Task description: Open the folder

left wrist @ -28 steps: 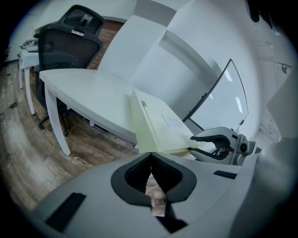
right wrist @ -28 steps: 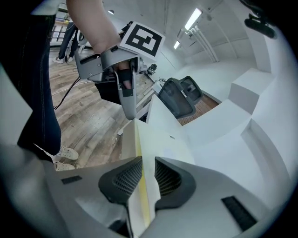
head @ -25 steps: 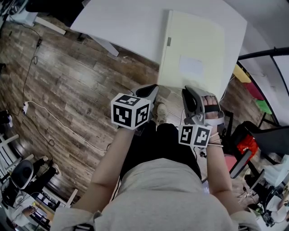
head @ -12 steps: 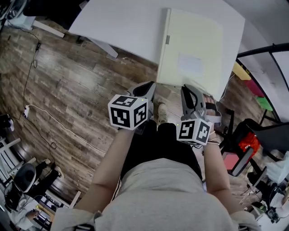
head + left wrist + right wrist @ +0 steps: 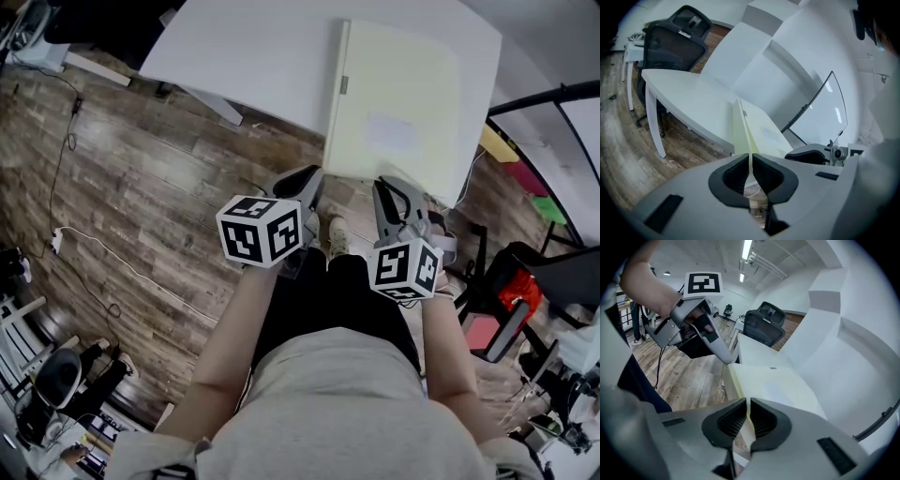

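Left gripper (image 5: 750,168) was clamped down: pads nearly together with a thin pale strip of the folder (image 5: 398,103) pinched between them, at the folder's near left corner. Right gripper (image 5: 746,416) had just been closing, and its pads were pinching the pale yellow near edge further to the right. The folder lay on the white table (image 5: 253,56), long axis running straight away from the person, spine along the left side with a small grey tab (image 5: 344,84) on it, and a paler rectangular label (image 5: 394,131) on the cover. Its near short edge sat at the table's near edge, facing the person and both grippers. Cover looked flat. Could not tell whether either gripper had only the top cover or the full thickness. In the head view the gripper bodies and marker cubes covered the contact points. An office chair (image 5: 670,37) stood beyond the table on wood floor (image 5: 141,178). The table's far right corner was cut off by the frame.
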{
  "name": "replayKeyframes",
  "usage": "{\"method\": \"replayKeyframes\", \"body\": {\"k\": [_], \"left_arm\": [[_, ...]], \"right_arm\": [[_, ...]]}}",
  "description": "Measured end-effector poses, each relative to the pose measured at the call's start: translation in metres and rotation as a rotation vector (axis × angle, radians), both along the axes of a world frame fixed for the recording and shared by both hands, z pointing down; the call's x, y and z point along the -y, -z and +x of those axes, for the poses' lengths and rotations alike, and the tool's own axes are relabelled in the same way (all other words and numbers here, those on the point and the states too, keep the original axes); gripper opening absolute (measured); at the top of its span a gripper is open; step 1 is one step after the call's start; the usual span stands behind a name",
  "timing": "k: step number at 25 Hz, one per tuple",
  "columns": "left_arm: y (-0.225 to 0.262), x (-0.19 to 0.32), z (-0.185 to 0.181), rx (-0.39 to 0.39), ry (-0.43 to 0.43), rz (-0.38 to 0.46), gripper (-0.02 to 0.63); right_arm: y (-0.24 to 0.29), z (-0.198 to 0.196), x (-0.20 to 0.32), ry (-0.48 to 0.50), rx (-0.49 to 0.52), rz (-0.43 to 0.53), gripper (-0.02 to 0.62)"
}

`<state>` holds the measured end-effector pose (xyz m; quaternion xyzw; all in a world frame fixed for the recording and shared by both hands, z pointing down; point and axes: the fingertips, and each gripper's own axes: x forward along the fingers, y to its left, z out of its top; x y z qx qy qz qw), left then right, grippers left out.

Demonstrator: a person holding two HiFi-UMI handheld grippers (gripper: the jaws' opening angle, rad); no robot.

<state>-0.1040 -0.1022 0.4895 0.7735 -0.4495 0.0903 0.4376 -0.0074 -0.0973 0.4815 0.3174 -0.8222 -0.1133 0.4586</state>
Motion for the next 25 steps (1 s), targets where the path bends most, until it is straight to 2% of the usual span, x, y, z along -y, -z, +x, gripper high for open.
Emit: {"method": "replayKeyframes", "body": {"k": [2, 9, 11, 12, 18, 25], "left_arm": [[0.0, 0.002, 0.001, 0.016, -0.013, 0.002, 0.02], [0.006, 0.008, 0.003, 0.001, -0.054, 0.015, 0.021], [0.005, 0.01, 0.003, 0.019, -0.069, 0.014, 0.084], [0.004, 0.01, 0.002, 0.025, -0.073, 0.009, 0.092], [-0.003, 0.013, -0.002, 0.02, -0.08, -0.012, 0.094], [-0.004, 0.017, 0.0, 0.026, -0.105, 0.007, 0.093]], "right_arm": [[0.001, 0.001, 0.0, -0.01, 0.008, -0.006, 0.04], [0.0, 0.002, 0.002, -0.047, 0.022, -0.022, 0.04], [0.0, 0.001, 0.002, -0.056, 0.018, -0.02, 0.04], [0.0, 0.001, 0.002, -0.061, 0.019, -0.02, 0.04], [-0.001, 0.0, 0.004, -0.089, 0.028, -0.018, 0.04], [-0.001, 0.001, 0.007, -0.126, 0.055, -0.013, 0.038]]}}
